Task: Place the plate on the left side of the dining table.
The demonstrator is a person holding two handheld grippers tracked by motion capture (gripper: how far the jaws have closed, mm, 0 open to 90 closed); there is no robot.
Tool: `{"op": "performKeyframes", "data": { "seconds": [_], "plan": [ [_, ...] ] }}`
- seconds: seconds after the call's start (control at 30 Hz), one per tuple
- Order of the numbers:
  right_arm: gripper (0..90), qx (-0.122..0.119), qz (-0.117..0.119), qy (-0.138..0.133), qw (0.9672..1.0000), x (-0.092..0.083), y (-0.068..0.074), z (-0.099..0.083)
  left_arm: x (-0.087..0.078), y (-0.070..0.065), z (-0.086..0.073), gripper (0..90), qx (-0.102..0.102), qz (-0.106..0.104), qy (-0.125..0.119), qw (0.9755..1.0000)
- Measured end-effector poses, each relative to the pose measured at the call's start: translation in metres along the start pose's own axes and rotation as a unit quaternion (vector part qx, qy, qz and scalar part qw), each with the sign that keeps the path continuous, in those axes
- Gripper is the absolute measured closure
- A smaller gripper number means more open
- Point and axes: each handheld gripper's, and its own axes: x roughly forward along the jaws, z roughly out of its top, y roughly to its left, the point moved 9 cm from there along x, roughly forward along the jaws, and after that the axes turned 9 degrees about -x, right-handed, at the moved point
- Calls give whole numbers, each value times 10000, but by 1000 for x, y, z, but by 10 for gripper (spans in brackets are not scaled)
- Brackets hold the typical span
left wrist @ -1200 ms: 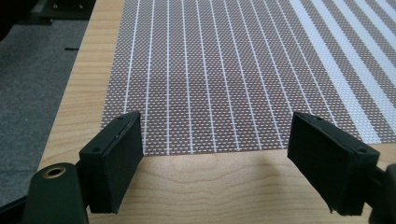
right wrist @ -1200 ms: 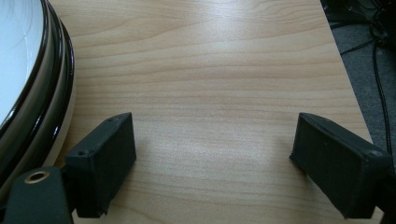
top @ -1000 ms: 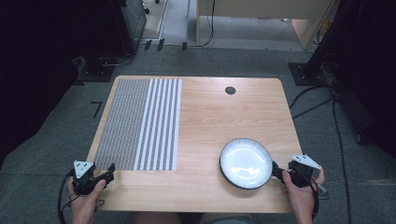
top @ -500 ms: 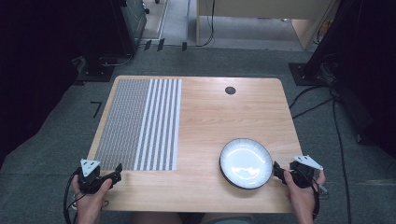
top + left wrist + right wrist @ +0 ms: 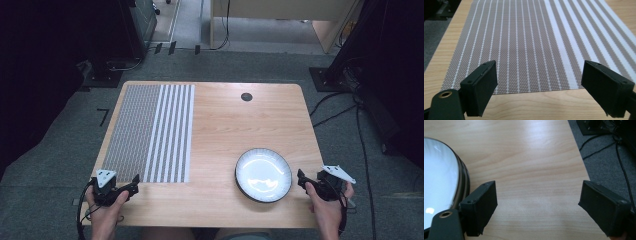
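1. Counting the things on the wooden table (image 5: 225,130): one striped placemat, one plate and one small dark round spot, with two grippers held at the near edge.
2. The left gripper (image 5: 131,184) is held by the left hand (image 5: 106,210) at the near left corner of the table. In the left gripper view its jaws stand wide apart and released, with nothing between them, just in front of the near edge of the mat.
3. The placemat (image 5: 152,132) lies flat on the left half of the table. It is grey-brown woven with thin white lines on its left part and broad white stripes on its right part. Nothing lies on it.
4. The dark round spot (image 5: 246,97) is near the far edge, about in the middle.
5. The plate (image 5: 263,175) is white with a dark rim and stands near the near right corner. It is empty.
6. The right gripper (image 5: 302,180) is held by the right hand (image 5: 325,205) just beside the right rim of the plate. In the right gripper view its jaws are spread wide and released over bare wood, the plate rim close to the left jaw.
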Motion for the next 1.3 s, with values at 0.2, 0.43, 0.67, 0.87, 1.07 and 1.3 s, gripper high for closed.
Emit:
{"op": "performKeyframes", "data": {
  "seconds": [0.2, 0.43, 0.67, 0.87, 1.07, 1.3],
  "plan": [
    [143, 77, -86, -165, 9998, -11, 1, 11, 1, -16, 2, 133, -10, -160, 41, 9999],
    [144, 313, -90, -220, 9992, -17, 1, 17, 4, -37, 4, 134, 98, -355, 84, 9993],
    [147, 380, 39, -329, 9987, -23, 8, 24, 10, -72, 5, 135, 283, -548, 114, 9980],
    [149, 368, 93, -393, 9985, -26, 13, 27, 14, -97, 4, 135, 384, -723, 149, 9965],
    [152, 327, 195, -438, 9983, -28, 19, 29, 17, -135, 6, 135, 516, -983, 162, 9937],
    [164, 219, 291, -407, 9985, -29, 28, 29, 22, -175, 4, 135, 674, -1254, 220, 9896]
  ]
}}
